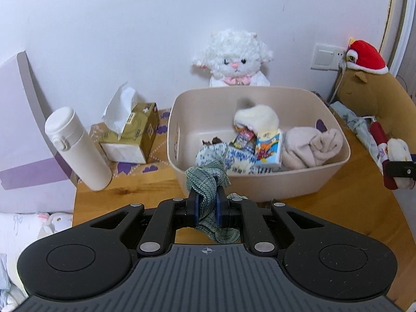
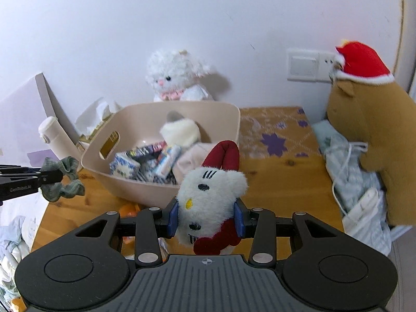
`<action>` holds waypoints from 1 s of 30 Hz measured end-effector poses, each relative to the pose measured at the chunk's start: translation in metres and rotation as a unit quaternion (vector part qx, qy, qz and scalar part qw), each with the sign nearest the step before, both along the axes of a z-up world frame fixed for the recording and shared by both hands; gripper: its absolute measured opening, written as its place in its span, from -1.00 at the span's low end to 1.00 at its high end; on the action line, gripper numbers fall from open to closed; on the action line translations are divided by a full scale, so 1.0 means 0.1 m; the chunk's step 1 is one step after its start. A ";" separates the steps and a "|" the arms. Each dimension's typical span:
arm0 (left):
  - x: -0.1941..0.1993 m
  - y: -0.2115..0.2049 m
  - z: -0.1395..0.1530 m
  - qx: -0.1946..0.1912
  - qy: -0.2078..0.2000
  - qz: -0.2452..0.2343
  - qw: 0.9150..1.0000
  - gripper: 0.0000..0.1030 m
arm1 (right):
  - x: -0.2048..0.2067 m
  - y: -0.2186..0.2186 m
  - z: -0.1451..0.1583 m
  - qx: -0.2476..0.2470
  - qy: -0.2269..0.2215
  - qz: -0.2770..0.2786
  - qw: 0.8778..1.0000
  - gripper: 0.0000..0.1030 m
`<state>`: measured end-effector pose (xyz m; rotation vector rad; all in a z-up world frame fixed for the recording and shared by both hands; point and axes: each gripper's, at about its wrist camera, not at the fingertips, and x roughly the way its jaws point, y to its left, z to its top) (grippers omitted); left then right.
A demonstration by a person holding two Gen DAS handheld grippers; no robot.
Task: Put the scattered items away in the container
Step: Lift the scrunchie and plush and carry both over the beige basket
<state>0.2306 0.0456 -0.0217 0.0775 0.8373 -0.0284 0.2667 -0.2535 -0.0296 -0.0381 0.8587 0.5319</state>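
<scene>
A beige plastic bin (image 1: 260, 182) (image 2: 228, 119) stands on the wooden table and holds several small cartons, a pink cloth (image 1: 312, 145) and a cream plush (image 1: 257, 117). My left gripper (image 1: 207, 202) is shut on a green fabric scrunchie (image 1: 208, 182), held just in front of the bin's near wall. In the right wrist view that scrunchie (image 2: 62, 179) and the left gripper (image 2: 56, 176) show at the left edge. My right gripper (image 2: 206, 214) is shut on a white cat plush with red bow and red limbs (image 2: 210, 195), lifted above the table near the bin's front corner.
A white bottle (image 1: 75, 148) and a tissue box (image 1: 132, 135) stand left of the bin. A white lamb plush (image 1: 234, 57) sits behind it. A brown plush with a red hat (image 2: 369, 130), a folded umbrella (image 2: 348, 171) and cables fill the right side. Something orange (image 2: 128, 209) lies by the bin.
</scene>
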 end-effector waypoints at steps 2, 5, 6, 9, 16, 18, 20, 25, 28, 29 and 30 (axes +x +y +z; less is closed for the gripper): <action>0.06 -0.03 0.05 0.001 -0.007 -0.002 1.000 -0.78 | 0.04 0.04 0.04 -0.004 -0.011 0.006 1.000 -0.25; 0.15 -0.08 0.11 0.003 -0.019 -0.009 1.000 -0.78 | 0.12 0.11 0.09 -0.010 -0.023 0.015 1.000 -0.25; 0.17 -0.10 0.13 0.004 -0.023 -0.010 1.000 -0.78 | 0.14 0.13 0.10 -0.010 -0.026 0.018 0.999 -0.25; 0.29 -0.14 0.17 0.003 -0.032 -0.013 0.999 -0.78 | 0.22 0.22 0.13 -0.016 -0.035 0.027 0.999 -0.25; 0.58 -0.32 0.12 0.022 -0.039 -0.031 0.999 -0.78 | 0.44 0.43 0.13 -0.010 -0.039 0.036 0.999 -0.25; 0.67 -0.36 0.07 0.028 -0.035 -0.034 0.998 -0.78 | 0.51 0.48 0.10 -0.006 -0.035 0.034 0.999 -0.25; 0.75 -0.38 0.03 0.031 -0.031 -0.033 0.998 -0.78 | 0.59 0.54 0.05 -0.004 -0.026 0.034 0.999 -0.25; 0.96 -0.41 -0.07 0.030 -0.025 -0.025 0.999 -0.78 | 0.79 0.72 -0.11 -0.017 -0.013 0.036 0.999 -0.25; 1.09 -0.43 -0.14 0.033 -0.016 -0.017 0.999 -0.78 | 0.89 0.82 -0.23 -0.028 -0.008 0.036 0.999 -0.25; 1.13 -0.44 -0.18 0.036 -0.011 -0.012 0.999 -0.78 | 0.91 0.85 -0.26 -0.031 -0.005 0.035 0.999 -0.25; 1.17 -0.44 -0.21 0.037 -0.006 -0.009 0.999 -0.78 | 0.94 0.88 -0.30 -0.034 -0.001 0.036 0.999 -0.24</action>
